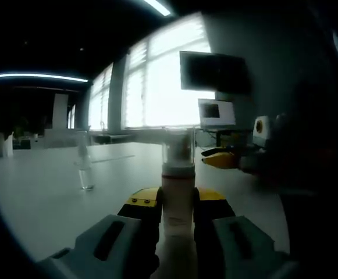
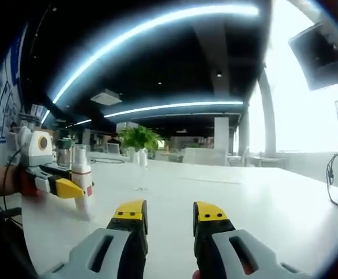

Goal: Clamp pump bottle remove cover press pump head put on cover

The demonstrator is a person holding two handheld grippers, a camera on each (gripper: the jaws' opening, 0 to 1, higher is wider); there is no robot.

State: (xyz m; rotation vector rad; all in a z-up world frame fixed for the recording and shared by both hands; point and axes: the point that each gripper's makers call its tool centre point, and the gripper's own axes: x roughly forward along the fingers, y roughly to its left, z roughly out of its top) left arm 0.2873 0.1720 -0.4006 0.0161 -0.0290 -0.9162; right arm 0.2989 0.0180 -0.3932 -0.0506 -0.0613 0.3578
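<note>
The left gripper (image 1: 177, 210) is clamped on the bottle (image 1: 177, 197), its yellow-tipped jaws pressing the white body from both sides, and it holds the bottle upright over the near part of the table (image 1: 46, 192). The clear cover (image 1: 178, 150) sits on top of the bottle, above a thin dark band at the neck. In the left gripper view a small clear object (image 1: 85, 174), too faint to name, stands on the table well apart from the bottle, toward the far left side. The right gripper (image 1: 224, 158) shows at the right of that view, near the table's far right edge, its yellow tips level with the cover but apart from it. Behind it a monitor (image 1: 216, 113) stands by the bright windows (image 1: 157, 87). In the right gripper view the right gripper (image 2: 169, 216) has its jaws apart with nothing between them, pointing out over the open tabletop (image 2: 262, 203). At the left of that view the left gripper (image 2: 70, 187) is seen from the side, gripping the bottle (image 2: 82, 180) with its cover (image 2: 79, 157) on. A green plant (image 2: 138, 138) stands at the table's far edge, under the long ceiling lights (image 2: 157, 26).
</note>
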